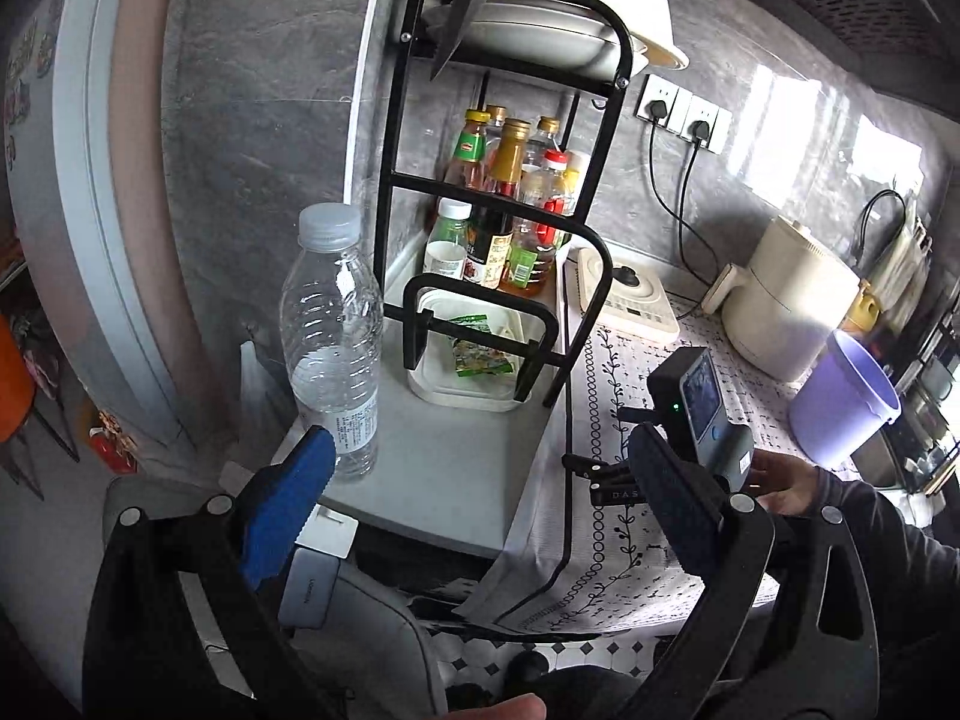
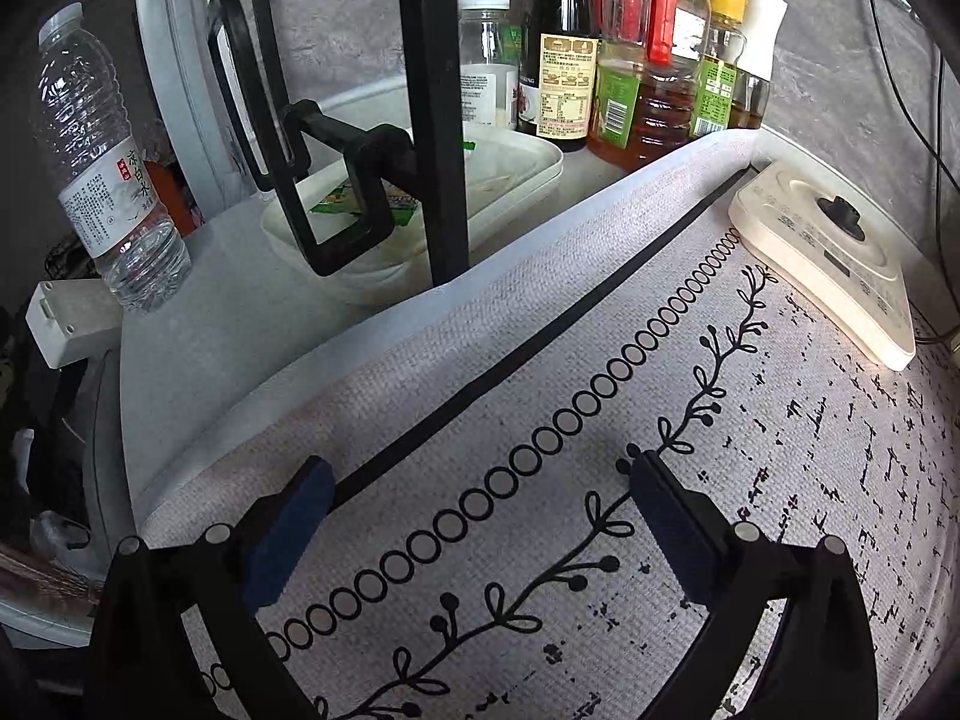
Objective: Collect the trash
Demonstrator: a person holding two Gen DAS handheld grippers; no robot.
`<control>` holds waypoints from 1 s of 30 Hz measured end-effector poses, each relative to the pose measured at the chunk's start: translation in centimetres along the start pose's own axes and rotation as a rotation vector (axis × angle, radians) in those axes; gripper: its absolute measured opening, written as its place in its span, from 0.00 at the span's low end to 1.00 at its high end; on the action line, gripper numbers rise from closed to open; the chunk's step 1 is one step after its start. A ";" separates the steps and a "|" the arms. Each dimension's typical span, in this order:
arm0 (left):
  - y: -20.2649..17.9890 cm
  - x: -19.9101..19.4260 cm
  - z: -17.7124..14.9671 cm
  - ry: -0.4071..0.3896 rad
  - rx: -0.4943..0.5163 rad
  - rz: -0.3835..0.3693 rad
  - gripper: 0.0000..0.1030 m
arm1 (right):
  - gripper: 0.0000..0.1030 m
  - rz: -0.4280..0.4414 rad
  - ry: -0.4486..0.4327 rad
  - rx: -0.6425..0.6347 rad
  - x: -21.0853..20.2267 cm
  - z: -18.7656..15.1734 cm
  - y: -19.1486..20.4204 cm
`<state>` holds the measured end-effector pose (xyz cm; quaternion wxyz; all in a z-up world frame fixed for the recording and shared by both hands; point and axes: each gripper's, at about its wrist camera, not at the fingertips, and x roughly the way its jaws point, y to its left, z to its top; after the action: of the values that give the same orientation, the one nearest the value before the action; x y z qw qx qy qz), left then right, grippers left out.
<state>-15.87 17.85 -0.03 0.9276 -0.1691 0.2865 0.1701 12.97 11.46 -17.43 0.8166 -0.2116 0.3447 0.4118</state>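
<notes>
Approaching water bottle [image 1: 333, 341] with left gripper [image 1: 480, 483] spread wide, empty; right gripper [image 2: 480, 495] likewise. Risk: tall bottle tips if a pad clips it off-centre.

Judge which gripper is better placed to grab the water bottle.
Left. The left gripper is open with the water bottle just beyond its finger; the right gripper hangs open over the patterned mat.
</notes>
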 end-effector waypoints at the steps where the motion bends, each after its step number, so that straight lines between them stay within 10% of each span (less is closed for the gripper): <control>1: -0.4 0.4 0.0 0.001 0.007 -0.015 0.94 | 0.94 0.000 0.000 0.000 0.0 0.0 0.0; 15: -6.2 5.6 0.0 0.062 0.123 -0.169 0.94 | 0.94 -0.001 0.000 0.000 0.0 0.0 0.1; 30: -9.5 12.5 -9.3 0.379 0.184 -0.185 0.94 | 0.94 -0.002 0.002 0.000 0.2 0.2 0.0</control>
<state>-6.62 8.40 -12.57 0.8803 -0.1381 0.4533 0.0225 13.16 11.67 -17.41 0.8167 -0.2122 0.3452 0.4109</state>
